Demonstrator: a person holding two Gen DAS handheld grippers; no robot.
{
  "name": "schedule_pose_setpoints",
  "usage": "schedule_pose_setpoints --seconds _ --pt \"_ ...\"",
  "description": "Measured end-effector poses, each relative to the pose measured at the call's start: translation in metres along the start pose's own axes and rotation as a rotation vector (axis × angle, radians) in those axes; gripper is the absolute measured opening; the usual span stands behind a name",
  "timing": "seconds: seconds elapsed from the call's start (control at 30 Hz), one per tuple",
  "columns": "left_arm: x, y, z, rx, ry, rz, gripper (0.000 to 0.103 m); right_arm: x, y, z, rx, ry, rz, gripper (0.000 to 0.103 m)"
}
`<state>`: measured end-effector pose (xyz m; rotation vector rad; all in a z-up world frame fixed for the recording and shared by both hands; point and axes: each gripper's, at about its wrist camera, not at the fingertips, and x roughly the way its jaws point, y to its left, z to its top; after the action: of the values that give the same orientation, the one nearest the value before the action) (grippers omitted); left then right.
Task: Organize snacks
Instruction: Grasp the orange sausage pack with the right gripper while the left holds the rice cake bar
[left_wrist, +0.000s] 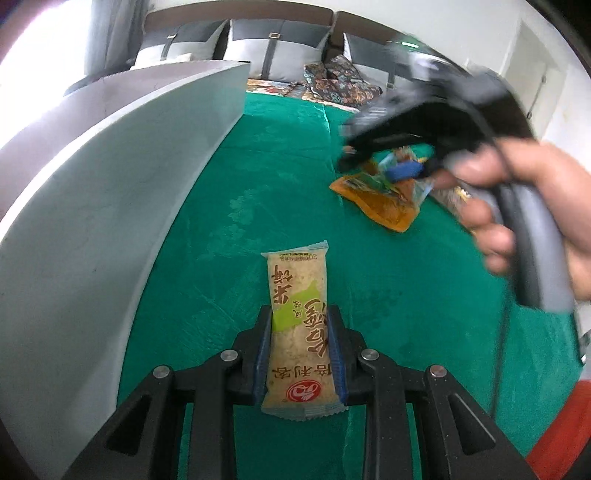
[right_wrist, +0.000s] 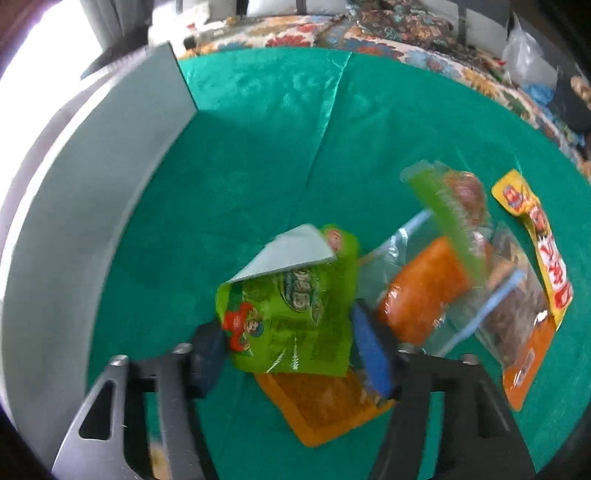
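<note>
My left gripper (left_wrist: 300, 325) is shut on a beige rice-cracker packet (left_wrist: 298, 325) with a green patch, held lengthwise above the green cloth (left_wrist: 266, 184). My right gripper (right_wrist: 288, 343) has its fingers on either side of a green snack packet (right_wrist: 291, 314); the view is blurred and I cannot tell whether they grip it. That packet lies over an orange packet (right_wrist: 321, 410). In the left wrist view the right gripper (left_wrist: 351, 155) hovers over the orange packet (left_wrist: 384, 203). A grey box wall (left_wrist: 110, 184) stands at the left, and it also shows in the right wrist view (right_wrist: 96, 206).
A pile of snacks lies to the right: an orange bar in clear wrap (right_wrist: 421, 288), a green-edged packet (right_wrist: 447, 229), a brown snack bag (right_wrist: 517, 295) and a yellow-red packet (right_wrist: 535, 243). A patterned sofa with cushions (left_wrist: 343, 81) is behind the table.
</note>
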<state>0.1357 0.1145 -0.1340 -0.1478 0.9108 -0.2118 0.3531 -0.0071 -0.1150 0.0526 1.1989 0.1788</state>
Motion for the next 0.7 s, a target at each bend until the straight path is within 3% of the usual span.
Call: schedule_pose_setpoints --seconds 0.1,0.13,0.17,0.27,0.4,0.6,0.7 --pt "-0.003 0.003 0.002 -0.014 -0.010 -0.011 0.027 -0.016 -0.016 -0.009 0.029 -0.004 0.084 0.051" --pt "-0.005 0.002 0.003 -0.013 -0.013 -0.016 0.027 -0.022 -0.021 -0.011 0.041 -0.009 0.117 0.038" --pt "-0.006 0.002 0.003 -0.013 -0.014 -0.019 0.027 -0.030 -0.027 -0.015 0.060 -0.015 0.168 0.006" --pt "-0.010 -0.002 0.003 -0.003 -0.020 -0.037 0.027 -0.050 -0.041 -0.025 0.094 -0.035 0.249 0.007" --pt "-0.009 -0.018 -0.005 0.026 0.000 -0.041 0.027 -0.062 -0.053 -0.036 0.080 -0.064 0.224 0.006" --pt "-0.027 -0.032 -0.012 0.052 -0.007 -0.074 0.027 -0.084 -0.068 -0.047 0.116 -0.129 0.307 0.003" --pt "-0.027 -0.034 -0.015 0.051 0.007 -0.080 0.027 -0.086 -0.071 -0.049 0.116 -0.119 0.306 0.004"
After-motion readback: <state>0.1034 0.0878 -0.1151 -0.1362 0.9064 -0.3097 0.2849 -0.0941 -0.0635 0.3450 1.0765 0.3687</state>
